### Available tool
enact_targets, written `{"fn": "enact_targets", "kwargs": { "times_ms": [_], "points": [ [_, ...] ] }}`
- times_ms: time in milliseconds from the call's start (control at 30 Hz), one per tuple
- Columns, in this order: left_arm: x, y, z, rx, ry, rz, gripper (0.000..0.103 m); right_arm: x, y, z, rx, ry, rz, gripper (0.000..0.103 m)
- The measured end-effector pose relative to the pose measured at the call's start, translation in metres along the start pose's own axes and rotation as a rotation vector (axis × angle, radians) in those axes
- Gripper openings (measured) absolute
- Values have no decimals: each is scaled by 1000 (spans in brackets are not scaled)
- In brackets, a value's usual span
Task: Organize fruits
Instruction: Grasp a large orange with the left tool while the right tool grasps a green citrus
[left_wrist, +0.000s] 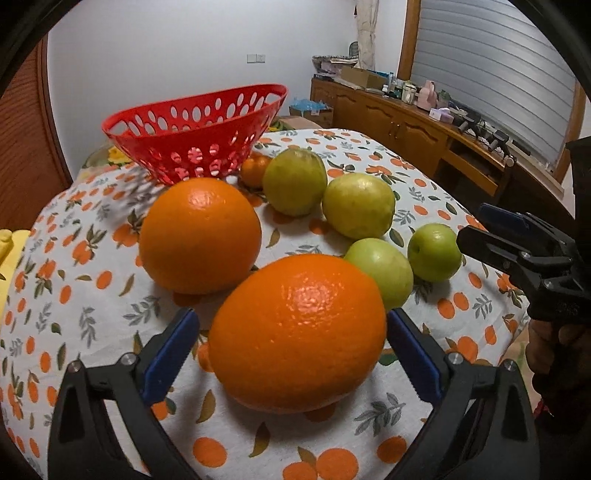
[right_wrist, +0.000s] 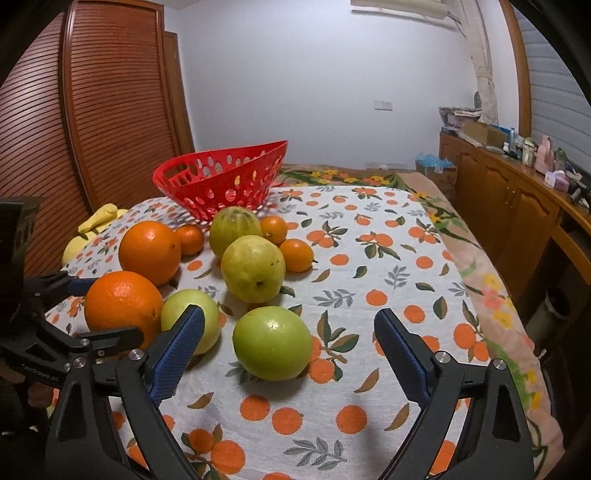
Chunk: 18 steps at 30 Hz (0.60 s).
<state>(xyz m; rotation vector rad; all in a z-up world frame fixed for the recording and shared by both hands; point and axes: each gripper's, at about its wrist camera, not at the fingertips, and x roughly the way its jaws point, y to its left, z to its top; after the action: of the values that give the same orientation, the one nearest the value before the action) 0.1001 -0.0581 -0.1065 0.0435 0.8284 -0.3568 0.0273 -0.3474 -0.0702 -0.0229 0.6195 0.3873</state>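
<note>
We hold our left gripper (left_wrist: 293, 354) low over the surface (right_wrist: 369, 258), draped in a white cloth printed with oranges and leaves, its blue-padded jaws spread wide on either side of the nearest large orange (left_wrist: 297, 332); the pads stand just clear of the peel, so nothing is grasped. Our right gripper (right_wrist: 288, 347) is likewise released, jaws wide, with the nearer small green apple (right_wrist: 272, 343) sitting on the cloth between and just ahead of its fingertips, untouched. A second small green apple (right_wrist: 192, 321) lies just beside the left finger, and behind it a second large orange (right_wrist: 149, 253). Two yellow-green pears (right_wrist: 253, 267) and three small tangerines (right_wrist: 296, 254) cluster further back, in front of the empty red perforated plastic basket (right_wrist: 221, 181)
</note>
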Motion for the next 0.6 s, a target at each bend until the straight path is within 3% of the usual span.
{"fn": "enact_targets", "kwargs": {
  "times_ms": [400, 600],
  "points": [
    [7, -1, -3, 30, -1, -13, 90, 26, -1, -8, 3, 98, 56, 83],
    [2, 4, -4, 9, -23, -26, 88, 33, -3, -12, 31, 132, 72, 66]
  ]
}}
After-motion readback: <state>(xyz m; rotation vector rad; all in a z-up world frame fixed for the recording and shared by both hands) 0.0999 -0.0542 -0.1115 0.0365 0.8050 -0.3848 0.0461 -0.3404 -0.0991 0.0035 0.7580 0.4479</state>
